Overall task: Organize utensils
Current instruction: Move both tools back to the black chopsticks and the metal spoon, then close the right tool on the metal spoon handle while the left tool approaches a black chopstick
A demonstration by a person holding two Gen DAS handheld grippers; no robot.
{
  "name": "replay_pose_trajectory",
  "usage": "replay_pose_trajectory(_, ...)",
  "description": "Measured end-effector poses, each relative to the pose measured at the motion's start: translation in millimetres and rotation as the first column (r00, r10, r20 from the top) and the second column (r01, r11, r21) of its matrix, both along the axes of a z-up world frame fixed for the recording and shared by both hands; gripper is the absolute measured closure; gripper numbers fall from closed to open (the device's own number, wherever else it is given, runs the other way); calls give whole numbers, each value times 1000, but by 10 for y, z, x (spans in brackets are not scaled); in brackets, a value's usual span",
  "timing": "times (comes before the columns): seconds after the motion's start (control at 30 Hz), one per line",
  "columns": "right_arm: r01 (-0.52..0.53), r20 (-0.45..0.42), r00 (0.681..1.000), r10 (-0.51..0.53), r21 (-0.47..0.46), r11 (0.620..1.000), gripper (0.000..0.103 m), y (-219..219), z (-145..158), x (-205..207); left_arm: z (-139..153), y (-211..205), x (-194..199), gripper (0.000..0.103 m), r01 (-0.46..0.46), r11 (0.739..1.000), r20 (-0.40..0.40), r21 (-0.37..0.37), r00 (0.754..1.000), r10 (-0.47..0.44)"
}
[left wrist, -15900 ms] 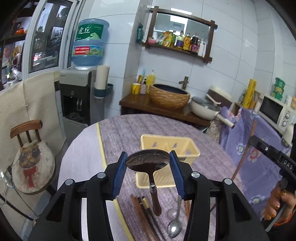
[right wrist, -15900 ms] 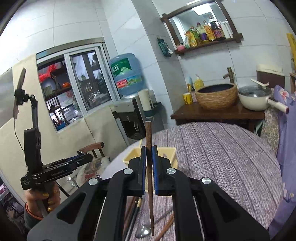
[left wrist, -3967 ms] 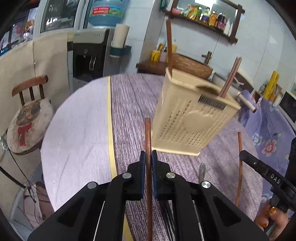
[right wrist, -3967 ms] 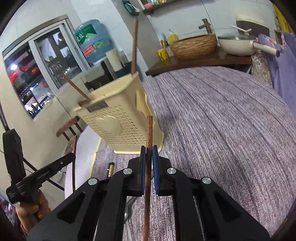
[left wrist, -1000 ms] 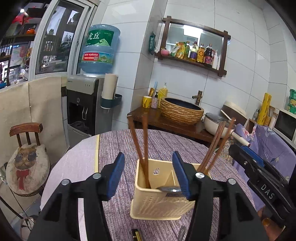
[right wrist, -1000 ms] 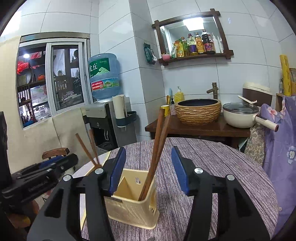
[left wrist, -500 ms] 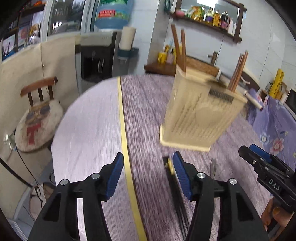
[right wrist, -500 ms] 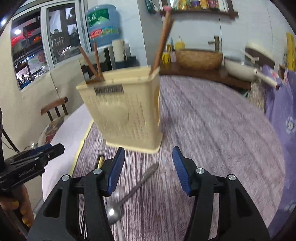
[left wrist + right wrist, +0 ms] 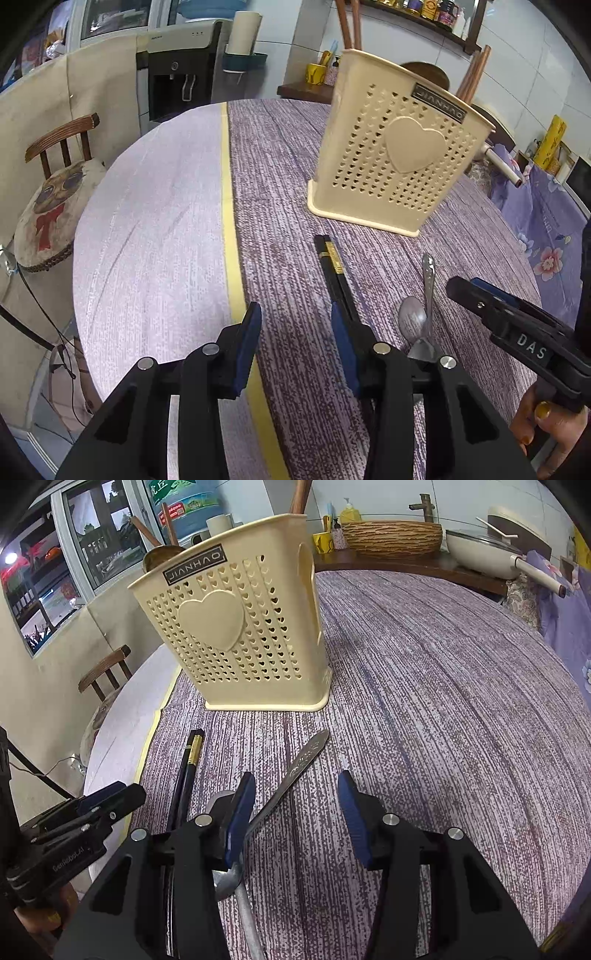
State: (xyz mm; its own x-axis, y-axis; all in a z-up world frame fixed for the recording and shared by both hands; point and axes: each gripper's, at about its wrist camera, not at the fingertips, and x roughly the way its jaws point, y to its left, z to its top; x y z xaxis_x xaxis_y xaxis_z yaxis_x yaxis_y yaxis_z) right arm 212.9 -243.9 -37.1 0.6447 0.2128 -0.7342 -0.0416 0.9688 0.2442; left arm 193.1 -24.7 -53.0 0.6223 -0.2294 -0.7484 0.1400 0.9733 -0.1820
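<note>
Cream utensil holder (image 9: 236,627) on the desk (image 9: 443,701) has brown chopsticks (image 9: 349,18) and a ladle (image 9: 162,555) inside. Both hand-held grippers, left (image 9: 295,328) and right (image 9: 295,801), have just been closing, nothing gripped.

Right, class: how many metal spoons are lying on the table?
2. The first spoon points its handle at the cream utensil holder; the second spoon crosses it, bowl toward the holder. Others may be hidden below the frame.

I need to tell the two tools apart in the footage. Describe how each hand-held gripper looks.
Both look alike: black angular plastic frames with silver screw heads and blue pads on the fingers. The left hand-held gripper carries white "GenRobot.AI" lettering on its side, the right hand-held gripper white "DAS". The hand holding the right one has yellow-painted nails.
</note>
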Motion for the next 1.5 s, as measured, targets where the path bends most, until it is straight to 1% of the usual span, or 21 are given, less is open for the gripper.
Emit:
replay_pose_trajectory(0.3,-12,-22,1000,12,-26,1000,56,43,-56,47,-57,-101,-21,64,30,999,-15,18,999,-30)
replay_pose_trajectory(0.53,2,-21,1000,-2,-5,1000,57,7,-75,37,-91,-196,-22,64,61,997,-28,40,998,-60)
replay_pose_trajectory(0.63,10,-20,1000,-10,-3,1000,57,-26,-65,31,-124,-233,-20,66,68,996,-40,50,997,-66)
replay_pose_trajectory(0.83,17,-19,1000,-17,4,1000,57,-48,-66,24,-132,-297,-45,68,66,992,-30,103,998,-64)
replay_pose_trajectory(1.1,19,-27,999,-19,-6,1000,57,-26,-71,45,-118,-206,4,68,32,995,-39,93,999,-28)
replay_pose_trajectory(1.13,19,-33,999,-19,-11,1000,61,-7,-75,63,-119,-217,29,68,31,995,-40,91,999,-27)
replay_pose_trajectory(1.17,18,-39,999,-18,-11,1000,67,10,-82,81,-122,-227,57,68,32,996,-43,86,999,-29)
replay_pose_trajectory(1.33,18,-72,997,-19,-12,1000,73,95,-106,184,-132,-271,206,68,22,994,-47,109,999,-17)
replay_pose_trajectory(1.4,15,-85,996,-17,-24,1000,75,153,-127,222,-134,-280,244,71,21,993,-48,119,999,-16)
replay_pose_trajectory(1.43,14,-92,996,-16,-27,1000,78,179,-144,244,-133,-280,252,72,21,992,-48,122,999,-16)
replay_pose_trajectory(1.5,25,-96,995,-29,-47,999,81,221,-164,285,-132,-280,277,74,24,992,-48,126,999,-18)
